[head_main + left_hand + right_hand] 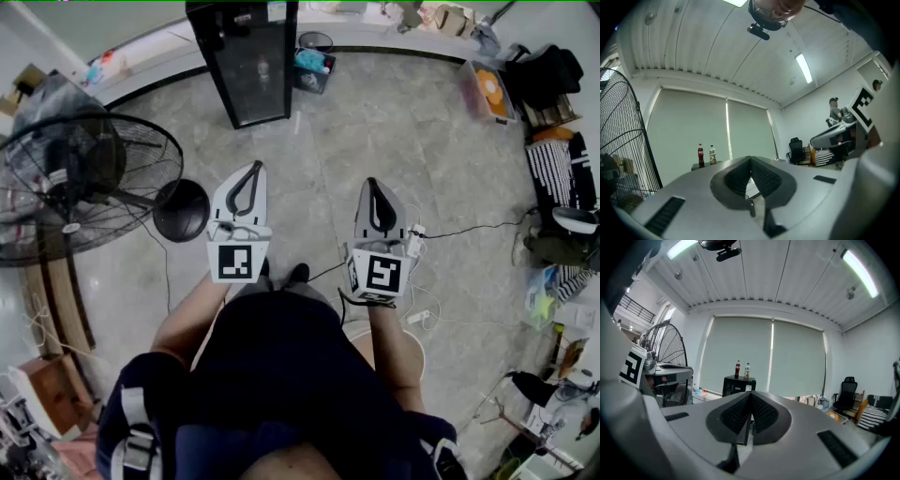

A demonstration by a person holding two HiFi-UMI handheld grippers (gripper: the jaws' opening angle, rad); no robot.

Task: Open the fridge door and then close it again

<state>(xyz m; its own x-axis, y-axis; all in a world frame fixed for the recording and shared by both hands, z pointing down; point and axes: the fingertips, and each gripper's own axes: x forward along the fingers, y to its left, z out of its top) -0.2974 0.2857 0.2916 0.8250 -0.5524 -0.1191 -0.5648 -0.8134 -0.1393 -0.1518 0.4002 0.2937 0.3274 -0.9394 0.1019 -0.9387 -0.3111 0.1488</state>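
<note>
A small black fridge (246, 61) with a glass door stands shut across the floor, well ahead of both grippers. In the right gripper view the fridge (738, 385) carries a cola bottle (737, 369) and a white-labelled bottle (747, 371) on top. The left gripper view shows only the fridge's top (705, 165) under the same two bottles. My left gripper (255, 169) and right gripper (372, 184) are held side by side in front of the person, pointing toward the fridge. Both are shut, their pads pressed together with nothing between them (751, 173) (750, 409).
A large standing fan (84, 183) with a round black base (181, 210) is at the left. A power strip and cables (417, 234) lie on the floor at the right. Bags, boxes and an office chair (846, 394) crowd the right wall.
</note>
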